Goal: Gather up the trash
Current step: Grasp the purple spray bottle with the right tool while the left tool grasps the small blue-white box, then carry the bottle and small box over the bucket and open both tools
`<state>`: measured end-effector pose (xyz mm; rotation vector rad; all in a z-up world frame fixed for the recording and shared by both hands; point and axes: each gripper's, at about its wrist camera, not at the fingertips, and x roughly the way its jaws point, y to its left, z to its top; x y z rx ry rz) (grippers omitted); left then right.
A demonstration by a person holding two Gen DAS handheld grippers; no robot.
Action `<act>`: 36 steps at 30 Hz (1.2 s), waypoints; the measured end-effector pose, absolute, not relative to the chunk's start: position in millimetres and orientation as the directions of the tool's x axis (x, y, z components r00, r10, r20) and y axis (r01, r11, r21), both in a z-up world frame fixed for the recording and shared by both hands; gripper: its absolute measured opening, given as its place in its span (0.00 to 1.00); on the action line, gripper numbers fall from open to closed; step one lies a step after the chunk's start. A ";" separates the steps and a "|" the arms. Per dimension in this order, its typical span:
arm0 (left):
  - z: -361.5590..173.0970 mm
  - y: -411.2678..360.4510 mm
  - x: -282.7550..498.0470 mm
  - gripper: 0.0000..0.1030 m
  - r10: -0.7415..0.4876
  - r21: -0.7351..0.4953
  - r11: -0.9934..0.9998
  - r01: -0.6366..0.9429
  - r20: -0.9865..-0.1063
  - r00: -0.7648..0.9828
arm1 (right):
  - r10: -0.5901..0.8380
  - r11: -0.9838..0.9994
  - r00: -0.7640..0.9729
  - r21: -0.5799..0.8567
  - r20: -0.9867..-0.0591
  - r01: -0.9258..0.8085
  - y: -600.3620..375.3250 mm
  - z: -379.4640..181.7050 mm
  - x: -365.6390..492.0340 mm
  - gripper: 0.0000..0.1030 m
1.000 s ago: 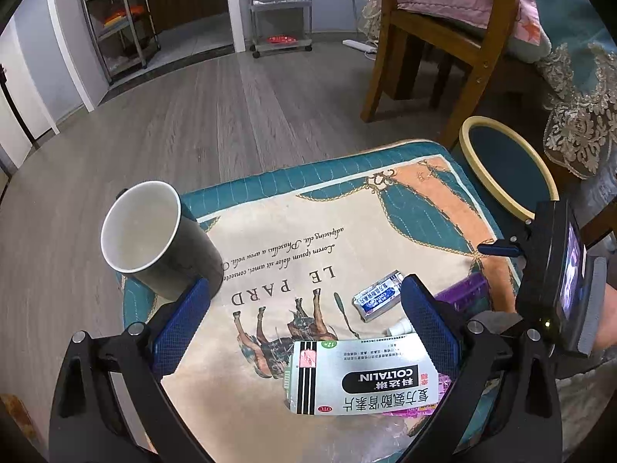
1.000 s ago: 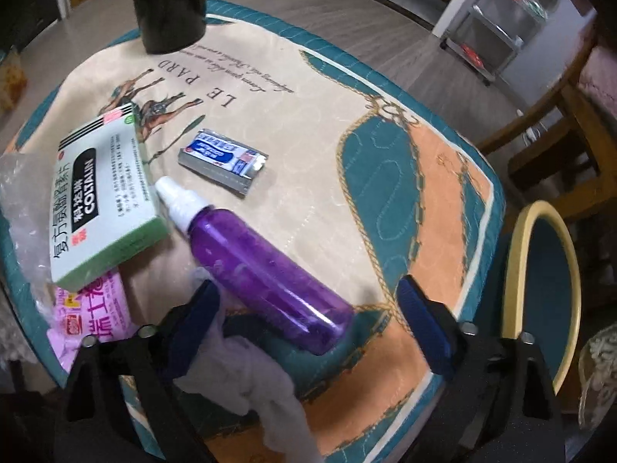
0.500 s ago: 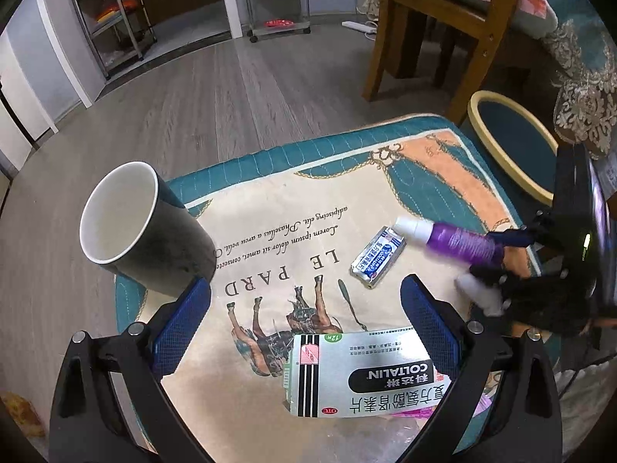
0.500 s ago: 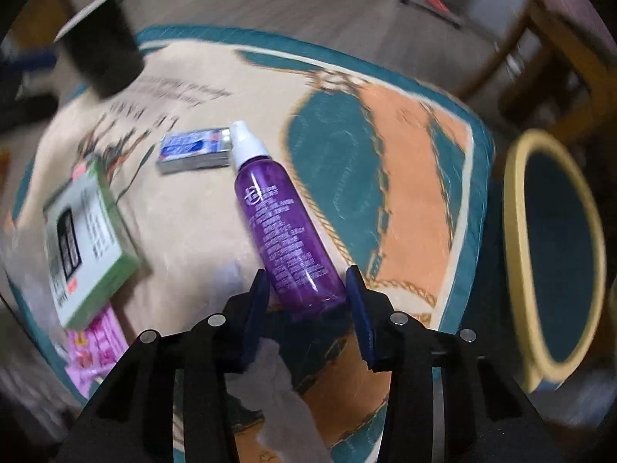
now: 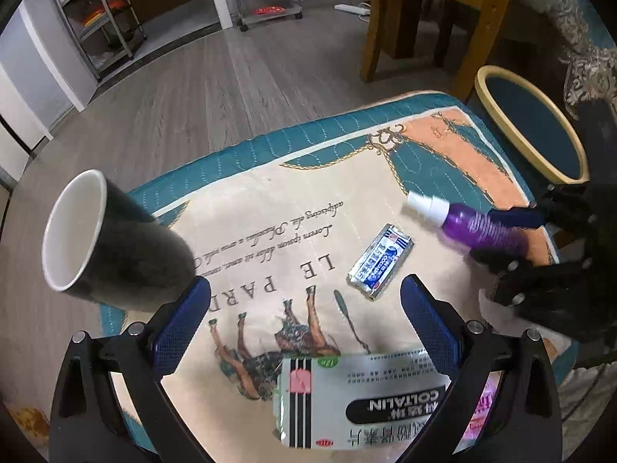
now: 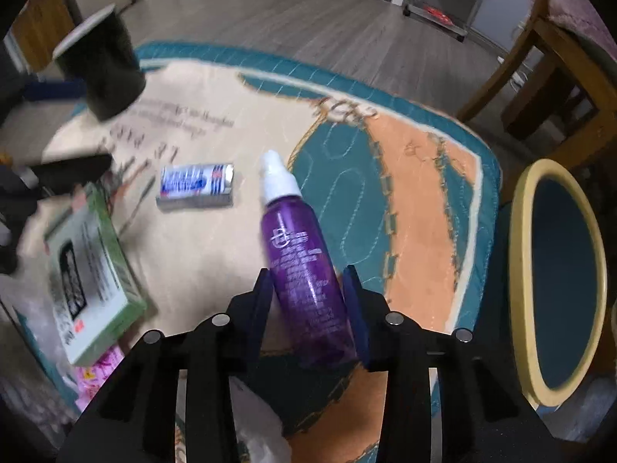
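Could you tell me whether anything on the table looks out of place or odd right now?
Little stands out. The purple spray bottle is off the cloth, tilted between the right gripper's closing jaws. A crumpled white tissue lies under that gripper. The medicine box overlaps a pink packet at the table's edge.

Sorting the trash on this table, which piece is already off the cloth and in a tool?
The purple spray bottle: the right tool is closing on its body. The green medicine box and small blue-and-white packet lie flat, untouched.
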<state>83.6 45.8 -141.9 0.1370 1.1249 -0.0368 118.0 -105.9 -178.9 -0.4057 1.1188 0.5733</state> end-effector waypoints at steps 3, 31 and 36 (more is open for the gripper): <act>-149.1 38.4 89.6 0.94 0.028 0.090 0.988 0.126 -0.904 0.426 | 0.284 0.824 0.327 0.056 -0.901 -0.564 -122.7 -163.8 128.6 0.35; -184.1 -7.8 104.9 0.29 -0.063 0.044 0.953 0.299 -0.939 0.340 | 0.209 0.852 0.282 0.033 -0.936 -0.522 -150.3 -177.9 137.5 0.39; -167.5 -9.6 102.2 0.29 -0.094 0.028 0.952 0.306 -0.921 0.378 | 0.212 0.858 0.308 0.026 -0.928 -0.512 -150.1 -173.0 136.5 0.32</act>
